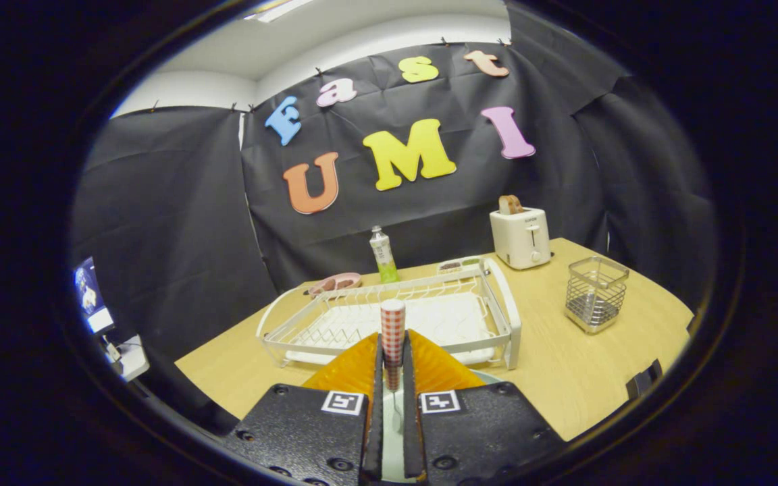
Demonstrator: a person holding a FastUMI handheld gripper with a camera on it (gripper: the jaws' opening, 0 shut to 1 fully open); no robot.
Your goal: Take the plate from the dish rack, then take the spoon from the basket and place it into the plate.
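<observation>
Tool (pixel 393 378) fingers pinch the spoon (pixel 393 337) between them — its red-and-white checked handle stands upright above the fingertips, its thin metal stem running down between them. Under the fingers a pale plate (pixel 490 379) shows in part on the desk (pixel 564 378). Just beyond the spoon sits the white dish rack (pixel 504 317). Farther right stands the wire basket (pixel 595 293), well apart from the tool. Behind the rack are a bottle (pixel 383 255), a pink dish (pixel 336 283) and a white toaster (pixel 521 236) with bread in it.
</observation>
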